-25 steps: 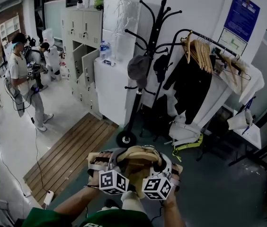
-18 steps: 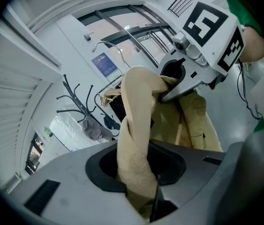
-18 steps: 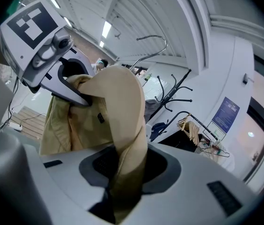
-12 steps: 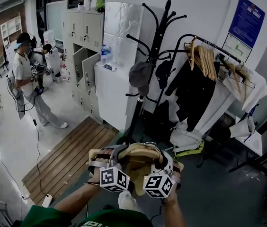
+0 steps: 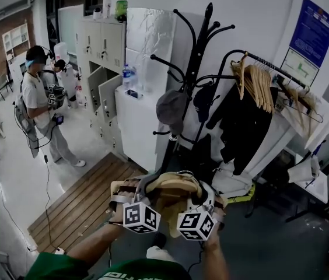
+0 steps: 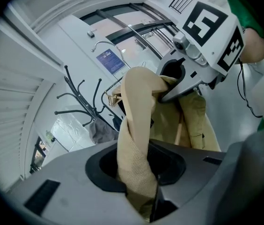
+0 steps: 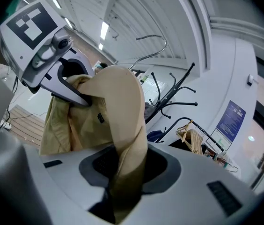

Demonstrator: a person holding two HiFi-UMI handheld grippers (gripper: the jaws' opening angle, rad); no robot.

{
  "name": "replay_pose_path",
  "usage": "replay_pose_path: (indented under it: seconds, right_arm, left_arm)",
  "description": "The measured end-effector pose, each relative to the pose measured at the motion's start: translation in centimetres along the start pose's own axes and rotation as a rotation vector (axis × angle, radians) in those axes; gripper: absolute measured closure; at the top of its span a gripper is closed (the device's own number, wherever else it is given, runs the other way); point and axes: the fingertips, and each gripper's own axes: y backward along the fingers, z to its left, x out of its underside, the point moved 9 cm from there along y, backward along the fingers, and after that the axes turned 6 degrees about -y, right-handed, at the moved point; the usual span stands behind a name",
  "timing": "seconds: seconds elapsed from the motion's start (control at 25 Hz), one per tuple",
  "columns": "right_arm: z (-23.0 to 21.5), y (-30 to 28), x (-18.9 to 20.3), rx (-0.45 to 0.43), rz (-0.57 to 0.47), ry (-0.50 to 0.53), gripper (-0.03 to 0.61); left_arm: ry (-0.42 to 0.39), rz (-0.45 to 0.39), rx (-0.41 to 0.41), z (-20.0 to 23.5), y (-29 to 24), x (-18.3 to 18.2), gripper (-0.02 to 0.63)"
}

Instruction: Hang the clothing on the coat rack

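A tan garment [image 5: 173, 191] is bunched between my two grippers, low in the head view. My left gripper [image 5: 130, 198] is shut on one fold of it, and the cloth runs up out of its jaws [image 6: 136, 125]. My right gripper [image 5: 206, 202] is shut on another fold [image 7: 122, 111]. The two grippers sit side by side, almost touching. The black coat rack [image 5: 196, 51] stands straight ahead, beyond the garment, with curved hooks at the top. A grey cap [image 5: 170, 107] and a dark item [image 5: 202, 98] hang on its lower hooks.
A clothes rail [image 5: 269, 69] with wooden hangers and a black coat [image 5: 240, 121] stands right of the rack. White cabinets [image 5: 135, 98] and lockers are on its left. A person [image 5: 39, 109] stands far left past a wooden floor mat [image 5: 88, 197].
The coat rack has grown larger and nearer in the head view. Both grippers keep their hold on the garment. The person at the left has stepped slightly to the right.
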Motion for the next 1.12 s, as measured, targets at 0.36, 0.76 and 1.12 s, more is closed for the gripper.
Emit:
replay_pose_path:
  seconds: [0.36, 0.76, 1.12]
  right_arm:
    - [-4.3, -6.0, -0.2, -0.017, -0.015, 0.009, 0.46]
    - [-8.1, -10.6, 0.5, -0.035, -0.051, 0.028, 0.46]
    - [-9.8, -12.9, 0.2, -0.048, -0.064, 0.038, 0.46]
  left_arm:
    - [-0.002, 0.014, -0.021, 3.3, -6.3, -0.9, 0.509]
    - [0.007, 0.033, -0.058, 4.9, -11.4, -2.0, 0.509]
    - [0.015, 0.043, -0.072, 6.3, -13.5, -2.4, 0.509]
